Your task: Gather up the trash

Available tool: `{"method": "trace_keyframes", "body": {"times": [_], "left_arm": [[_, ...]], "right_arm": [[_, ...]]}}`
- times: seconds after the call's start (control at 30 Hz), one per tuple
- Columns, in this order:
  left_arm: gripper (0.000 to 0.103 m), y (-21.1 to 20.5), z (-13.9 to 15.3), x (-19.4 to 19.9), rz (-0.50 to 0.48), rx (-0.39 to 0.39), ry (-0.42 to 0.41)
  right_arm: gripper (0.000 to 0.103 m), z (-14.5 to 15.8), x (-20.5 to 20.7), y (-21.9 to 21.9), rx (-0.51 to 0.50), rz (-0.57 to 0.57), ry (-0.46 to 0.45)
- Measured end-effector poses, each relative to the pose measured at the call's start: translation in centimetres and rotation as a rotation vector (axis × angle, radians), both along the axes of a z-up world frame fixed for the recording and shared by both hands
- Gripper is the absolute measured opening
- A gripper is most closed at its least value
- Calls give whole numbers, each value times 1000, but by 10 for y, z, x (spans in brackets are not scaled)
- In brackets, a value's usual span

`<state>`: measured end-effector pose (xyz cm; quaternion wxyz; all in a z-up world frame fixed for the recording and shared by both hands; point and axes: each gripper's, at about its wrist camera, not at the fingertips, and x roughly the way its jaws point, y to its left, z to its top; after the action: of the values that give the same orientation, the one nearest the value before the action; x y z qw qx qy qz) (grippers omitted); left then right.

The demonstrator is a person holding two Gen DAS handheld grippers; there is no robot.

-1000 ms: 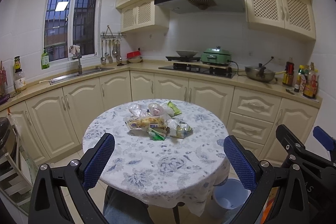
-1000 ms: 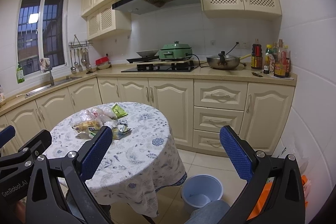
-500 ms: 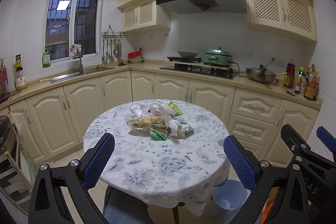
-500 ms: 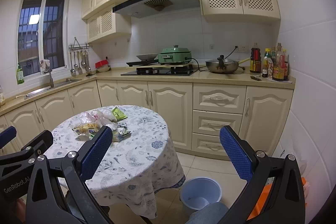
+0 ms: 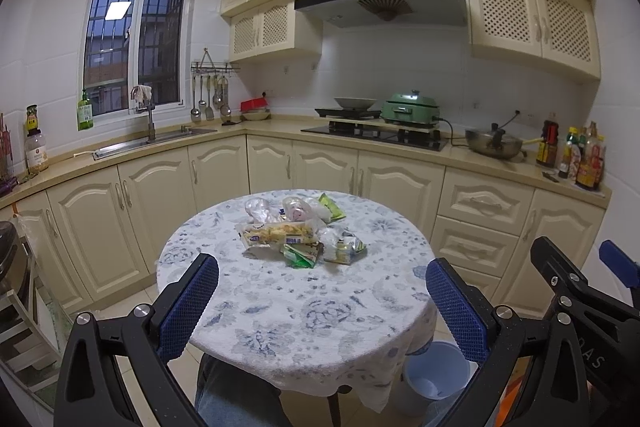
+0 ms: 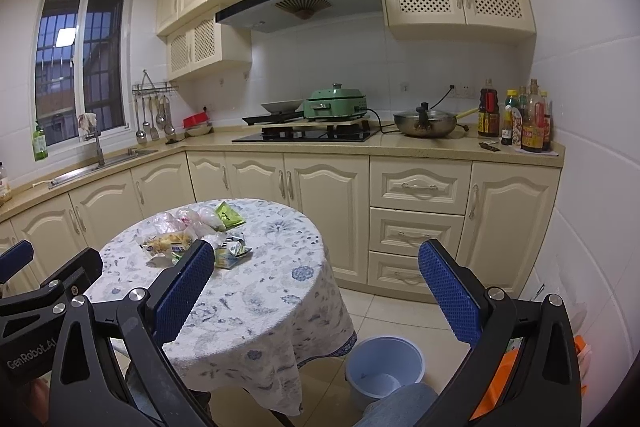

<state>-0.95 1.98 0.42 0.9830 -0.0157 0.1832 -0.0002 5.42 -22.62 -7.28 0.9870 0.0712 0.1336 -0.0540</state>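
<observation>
Sitting empty beside table, blue bin

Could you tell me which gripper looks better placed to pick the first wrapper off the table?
Probably the left gripper: it faces the wrapper pile squarely, whereas the right gripper points past the table.

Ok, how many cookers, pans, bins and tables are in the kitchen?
Green cooker: 1
Silver pans, one lidded and one open: 2
Blue bin: 1
Round table: 1
Total: 5
</observation>
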Motion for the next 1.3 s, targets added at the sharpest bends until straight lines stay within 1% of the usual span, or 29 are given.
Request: {"method": "trace_keyframes", "body": {"times": [0.53,0.67,1.3], "left_arm": [[102,1,1,-1,1,3,-1],[102,1,0,0,4,8,1],[102,1,-2,4,4,8,6]], "right_arm": [[103,-1,0,3,-3,-2,0],[103,-1,0,6,-20,-13,1],[103,-1,2,9,-17,-9,12]]}}
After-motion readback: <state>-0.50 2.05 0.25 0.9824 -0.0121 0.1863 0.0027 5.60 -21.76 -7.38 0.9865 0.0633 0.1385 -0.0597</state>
